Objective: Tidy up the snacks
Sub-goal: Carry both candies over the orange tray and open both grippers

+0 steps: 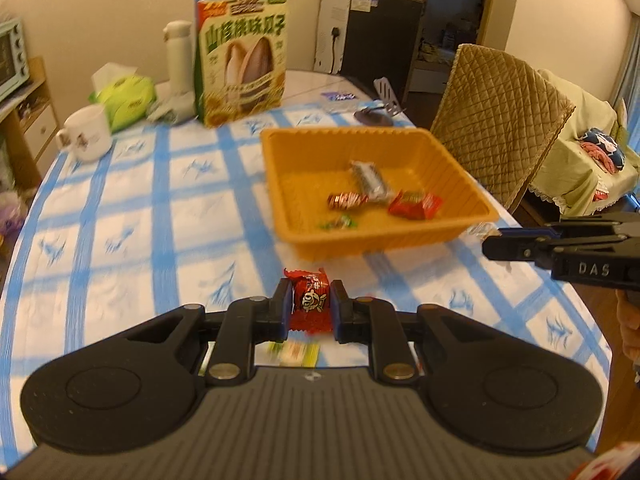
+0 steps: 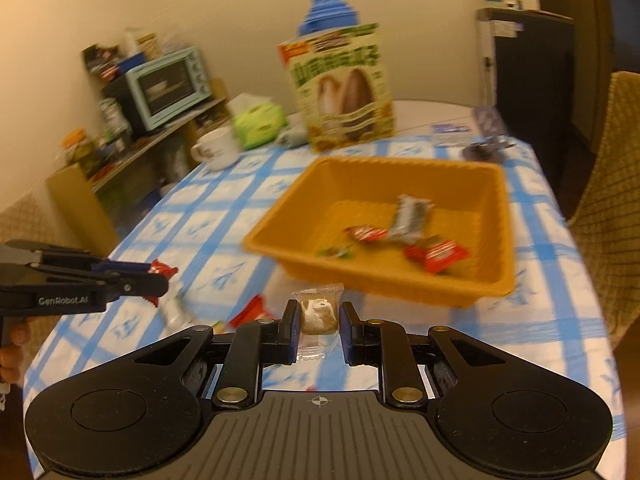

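Note:
An orange tray [image 1: 472, 216] [image 2: 280, 246] sits on the blue-checked tablecloth and holds several wrapped snacks: a silver bar [image 1: 370, 180] [image 2: 410, 216], red packets [image 1: 416, 205] [image 2: 438, 255] and small candies. My left gripper [image 1: 311, 304] is shut on a red snack packet [image 1: 310, 300] and holds it above the cloth in front of the tray; it also shows in the right wrist view [image 2: 158, 278]. My right gripper [image 2: 319, 314] is shut on a clear-wrapped beige snack [image 2: 318, 314], in front of the tray; it shows at the tray's right in the left wrist view [image 1: 490, 246].
A large seed snack box [image 1: 242, 60] [image 2: 340, 88], white mug [image 1: 86, 132] [image 2: 216, 148], green tissue pack [image 1: 124, 98], and white bottle [image 1: 178, 56] stand at the back. Loose packets [image 2: 250, 312] [image 1: 294, 352] lie on the cloth. A quilted chair [image 1: 500, 120] stands right.

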Motion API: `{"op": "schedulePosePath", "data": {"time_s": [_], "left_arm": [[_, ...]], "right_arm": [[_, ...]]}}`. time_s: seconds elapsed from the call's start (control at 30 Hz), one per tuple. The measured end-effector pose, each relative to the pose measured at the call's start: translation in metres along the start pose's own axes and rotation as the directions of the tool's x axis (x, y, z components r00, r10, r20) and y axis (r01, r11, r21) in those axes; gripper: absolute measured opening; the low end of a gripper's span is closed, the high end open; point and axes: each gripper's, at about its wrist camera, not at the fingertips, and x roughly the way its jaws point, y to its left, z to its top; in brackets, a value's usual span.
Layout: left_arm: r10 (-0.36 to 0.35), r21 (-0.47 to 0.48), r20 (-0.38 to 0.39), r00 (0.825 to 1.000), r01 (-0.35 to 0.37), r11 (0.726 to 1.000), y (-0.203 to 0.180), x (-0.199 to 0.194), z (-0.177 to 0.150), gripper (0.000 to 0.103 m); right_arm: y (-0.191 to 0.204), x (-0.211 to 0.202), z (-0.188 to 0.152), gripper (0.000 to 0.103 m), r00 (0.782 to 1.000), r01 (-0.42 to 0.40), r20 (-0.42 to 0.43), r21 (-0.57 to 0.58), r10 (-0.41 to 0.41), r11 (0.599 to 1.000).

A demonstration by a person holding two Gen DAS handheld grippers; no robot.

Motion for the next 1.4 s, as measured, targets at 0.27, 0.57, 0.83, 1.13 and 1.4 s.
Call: {"op": "schedulePosePath", "data": {"time_s": [0.27, 0.57, 0.83, 1.13, 1.4], "left_arm": [[-0.001, 0.023, 0.032, 1.000, 0.000, 1.000, -0.009, 0.037, 0.053, 0.018], [0.024, 0.041, 0.015, 1.000, -0.024, 0.999, -0.011, 0.087, 0.100, 0.018], [0.051, 0.084, -0.013, 0.999, -0.050, 0.995, -0.017, 0.130, 0.124, 0.018], [0.064, 0.098, -0.078, 0.995, -0.056, 0.994, -0.020, 0.176, 0.128, 0.018], [0.077, 0.105, -0.104, 0.992, -0.067, 0.992, -0.019, 0.197, 0.130, 0.018]], "right_arm": [[-0.049, 0.008, 0.041, 0.021, 0.998, 0.044, 0.034, 0.057, -0.046, 0.997], [-0.090, 0.038, 0.082, 0.021, 0.997, 0.058, 0.039, 0.085, -0.062, 0.995], [-0.109, 0.071, 0.097, 0.021, 0.997, 0.070, 0.010, 0.078, -0.071, 0.995], [-0.126, 0.096, 0.095, 0.021, 0.997, 0.073, -0.024, 0.104, -0.071, 0.992], [-0.136, 0.105, 0.093, 0.021, 0.997, 0.073, -0.033, 0.124, -0.069, 0.990]]}}
